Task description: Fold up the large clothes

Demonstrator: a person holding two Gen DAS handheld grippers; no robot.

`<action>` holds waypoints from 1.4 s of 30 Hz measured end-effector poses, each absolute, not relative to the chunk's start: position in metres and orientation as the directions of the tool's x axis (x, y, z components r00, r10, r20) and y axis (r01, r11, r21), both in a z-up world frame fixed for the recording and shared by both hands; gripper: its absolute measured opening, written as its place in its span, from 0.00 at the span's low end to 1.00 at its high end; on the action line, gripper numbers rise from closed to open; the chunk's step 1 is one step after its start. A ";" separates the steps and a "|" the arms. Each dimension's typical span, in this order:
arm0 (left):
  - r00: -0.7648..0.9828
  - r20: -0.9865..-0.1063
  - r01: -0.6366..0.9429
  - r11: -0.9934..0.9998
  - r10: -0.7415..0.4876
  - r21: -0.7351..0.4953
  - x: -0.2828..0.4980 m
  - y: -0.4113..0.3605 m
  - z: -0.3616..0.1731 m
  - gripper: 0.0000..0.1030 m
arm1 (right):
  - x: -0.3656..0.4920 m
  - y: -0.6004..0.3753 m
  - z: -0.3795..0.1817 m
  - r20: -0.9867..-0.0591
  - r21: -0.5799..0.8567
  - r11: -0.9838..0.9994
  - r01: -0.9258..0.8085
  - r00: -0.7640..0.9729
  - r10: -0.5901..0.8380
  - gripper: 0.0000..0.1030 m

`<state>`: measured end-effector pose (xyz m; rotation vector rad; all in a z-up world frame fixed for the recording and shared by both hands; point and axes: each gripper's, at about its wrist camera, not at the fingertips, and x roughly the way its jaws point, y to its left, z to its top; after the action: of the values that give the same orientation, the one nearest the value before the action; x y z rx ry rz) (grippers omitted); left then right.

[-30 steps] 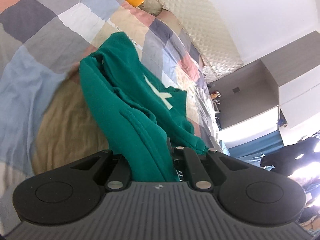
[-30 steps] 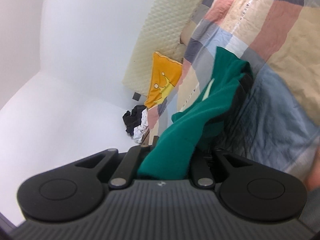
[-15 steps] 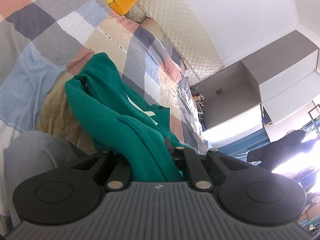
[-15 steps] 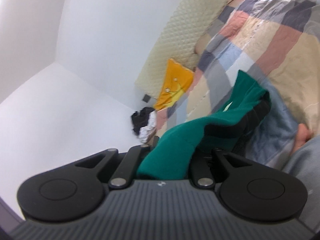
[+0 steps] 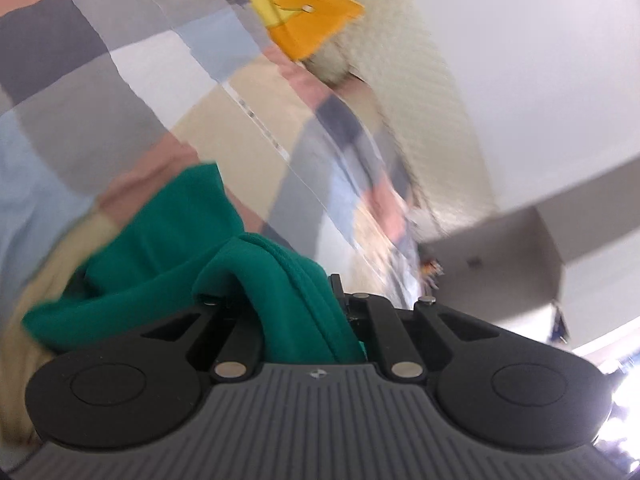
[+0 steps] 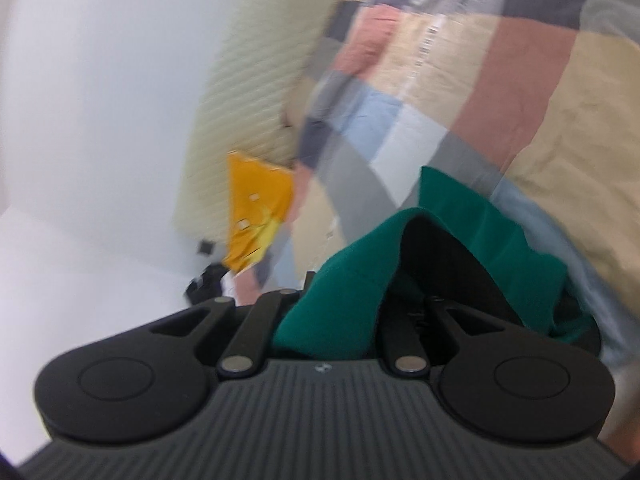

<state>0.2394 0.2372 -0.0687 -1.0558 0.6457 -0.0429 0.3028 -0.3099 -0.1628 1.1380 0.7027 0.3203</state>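
both grippers clamp the green garment (image 5: 168, 264): left gripper (image 5: 296, 320) and right gripper (image 6: 340, 312) each have fingers pinching a fold of it. the rest trails toward 12 o'clock onto the patchwork bed cover (image 6: 500, 80), yellow cushion (image 5: 304, 12) beyond. advice: keep both grips level, hold the edge taut, lay it flat before release.

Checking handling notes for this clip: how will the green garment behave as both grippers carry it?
Probably floppy: the green garment droops and bunches between the left gripper and right gripper. Likely thick, soft knit, judging by its rounded folds. It should not slip easily.
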 end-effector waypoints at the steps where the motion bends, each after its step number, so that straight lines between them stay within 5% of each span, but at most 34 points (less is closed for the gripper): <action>1: 0.818 -0.480 -0.283 0.507 -0.316 -0.814 0.257 0.237 -0.075 0.09 | 0.314 -0.308 -0.167 -0.360 0.905 0.404 0.133 0.745 0.562 0.13; 12: 0.799 -0.526 -0.361 0.468 -0.291 -0.807 0.393 0.251 -0.179 0.09 | 0.402 -0.301 -0.251 -0.439 0.876 0.442 0.194 0.703 0.560 0.14; 24: 0.793 -0.539 -0.347 0.516 -0.285 -0.783 0.420 0.263 -0.237 0.10 | 0.474 -0.288 -0.330 -0.483 0.874 0.391 0.289 0.607 0.631 0.14; 31: 0.801 -0.532 -0.327 0.545 -0.273 -0.772 0.414 0.259 -0.232 0.10 | 0.471 -0.292 -0.325 -0.468 0.883 0.376 0.281 0.602 0.648 0.15; 35: 0.807 -0.520 -0.302 0.561 -0.281 -0.771 0.407 0.255 -0.222 0.20 | 0.460 -0.295 -0.310 -0.441 0.895 0.369 0.250 0.617 0.652 0.31; 37: 0.804 -0.508 -0.264 0.579 -0.309 -0.771 0.405 0.251 -0.216 0.51 | 0.452 -0.297 -0.298 -0.409 0.908 0.360 0.213 0.635 0.656 0.56; 39: 0.804 -0.488 -0.230 0.580 -0.338 -0.781 0.399 0.246 -0.209 0.58 | 0.441 -0.302 -0.285 -0.362 0.924 0.346 0.162 0.664 0.655 0.80; 42: 0.812 -0.452 -0.177 0.584 -0.369 -0.793 0.382 0.234 -0.192 0.71 | 0.425 -0.313 -0.264 -0.322 0.924 0.373 0.085 0.702 0.635 0.81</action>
<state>0.3816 0.2344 -0.1920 -0.9579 0.6372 -0.1212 0.4247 -0.3130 -0.2637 1.1542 0.7421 0.3970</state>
